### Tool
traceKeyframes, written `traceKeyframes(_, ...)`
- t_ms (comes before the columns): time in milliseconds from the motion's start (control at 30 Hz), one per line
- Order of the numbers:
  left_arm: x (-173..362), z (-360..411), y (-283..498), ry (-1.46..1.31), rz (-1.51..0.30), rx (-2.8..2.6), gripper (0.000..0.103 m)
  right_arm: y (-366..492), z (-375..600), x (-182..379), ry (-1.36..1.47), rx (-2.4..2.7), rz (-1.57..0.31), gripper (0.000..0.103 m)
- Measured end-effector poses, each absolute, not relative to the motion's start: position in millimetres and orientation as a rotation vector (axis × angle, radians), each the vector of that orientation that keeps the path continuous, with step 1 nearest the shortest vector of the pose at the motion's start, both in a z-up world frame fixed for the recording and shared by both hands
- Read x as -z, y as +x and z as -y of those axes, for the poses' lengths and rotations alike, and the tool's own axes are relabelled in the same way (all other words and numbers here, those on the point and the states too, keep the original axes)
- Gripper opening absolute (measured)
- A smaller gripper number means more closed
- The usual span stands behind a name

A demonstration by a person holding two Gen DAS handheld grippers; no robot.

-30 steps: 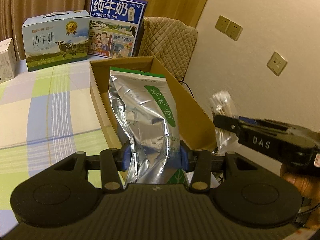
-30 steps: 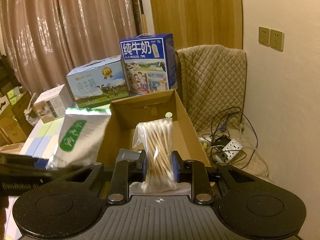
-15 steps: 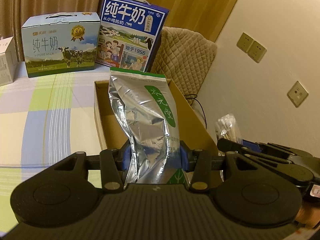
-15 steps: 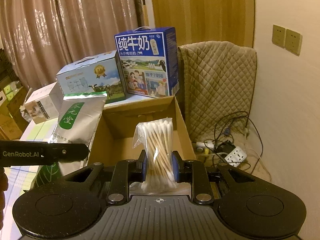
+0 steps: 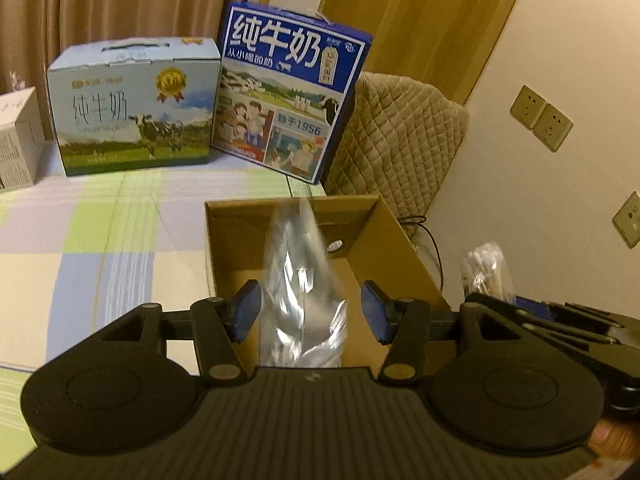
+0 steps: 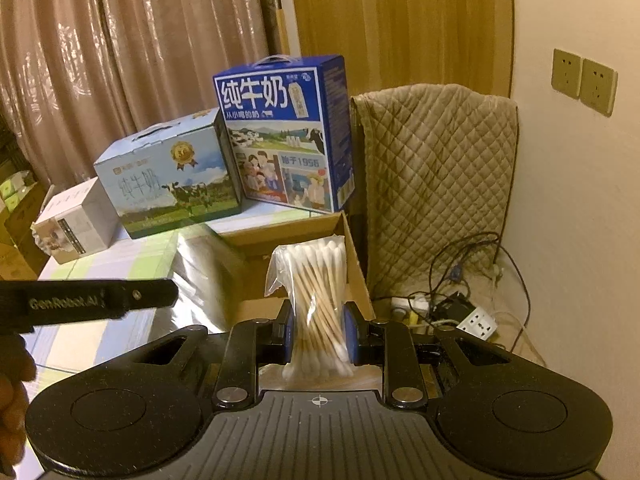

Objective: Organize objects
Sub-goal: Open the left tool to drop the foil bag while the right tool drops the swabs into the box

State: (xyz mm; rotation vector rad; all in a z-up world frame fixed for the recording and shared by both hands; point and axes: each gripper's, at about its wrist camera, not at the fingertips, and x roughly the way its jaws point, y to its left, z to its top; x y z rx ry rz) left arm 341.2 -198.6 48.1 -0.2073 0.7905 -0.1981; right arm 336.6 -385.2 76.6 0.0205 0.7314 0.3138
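Foil pouch point(image 5: 300, 280) — silver, crinkled, motion-blurred

Pinkish-brown curtains point(image 6: 120, 80) hang at the back beside a wood-panelled strip point(image 6: 400, 24), all in warm, dim light. The cream wall point(image 6: 580, 200) carries paired sockets point(image 6: 584, 80) — below, a quilted beige cover point(image 6: 436, 184) drapes some furniture, with tangled cables and a power strip point(image 6: 476, 322) on the floor.

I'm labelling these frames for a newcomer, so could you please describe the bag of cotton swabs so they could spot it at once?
Find the open cardboard box on the checked cloth. Just above its near end, the right gripper is shut on the bag of cotton swabs. It is clear plastic packed with white-tipped wooden sticks, unlike the silver foil pouch beside it.
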Motion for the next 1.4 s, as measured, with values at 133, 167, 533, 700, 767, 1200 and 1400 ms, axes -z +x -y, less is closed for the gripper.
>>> traceKeyframes(133, -44.9, 194.1, 337.6, -0.21, -0.795, 0.196, 0.05, 336.5, 385.9, -68.4, 0.029, -0.312, -0.752, 0.021)
traceKeyframes(167, -43.7, 193.6, 336.3, -0.207, -0.797, 0.196, 0.05, 335.9, 385.5, -66.7, 0.03, -0.314, -0.757, 0.021)
traceKeyframes(533, -37.5, 190.4, 323.9, -0.191, -0.815, 0.186, 0.05, 331.5, 380.3, -67.5, 0.03, -0.321, -0.758, 0.021)
traceKeyframes(700, -37.3, 192.3, 320.7, -0.184, -0.821, 0.187, 0.05, 330.2, 378.9, -72.3, 0.028, -0.323, -0.749, 0.022)
traceKeyframes(767, -37.6, 192.7, 319.4, -0.182, -0.822, 0.189, 0.051, 329.8, 378.7, -73.2, 0.027, -0.323, -0.749, 0.021)
traceKeyframes(1200, -39.7, 194.0, 318.9, -0.174, -0.817, 0.189, 0.053, 330.9, 377.1, -74.7, 0.021, -0.323, -0.744, 0.022)
traceKeyframes(1400, -40.4, 192.3, 318.7, -0.175, -0.814, 0.19, 0.054, 333.6, 377.0, -77.4, 0.018, -0.323, -0.736, 0.022)
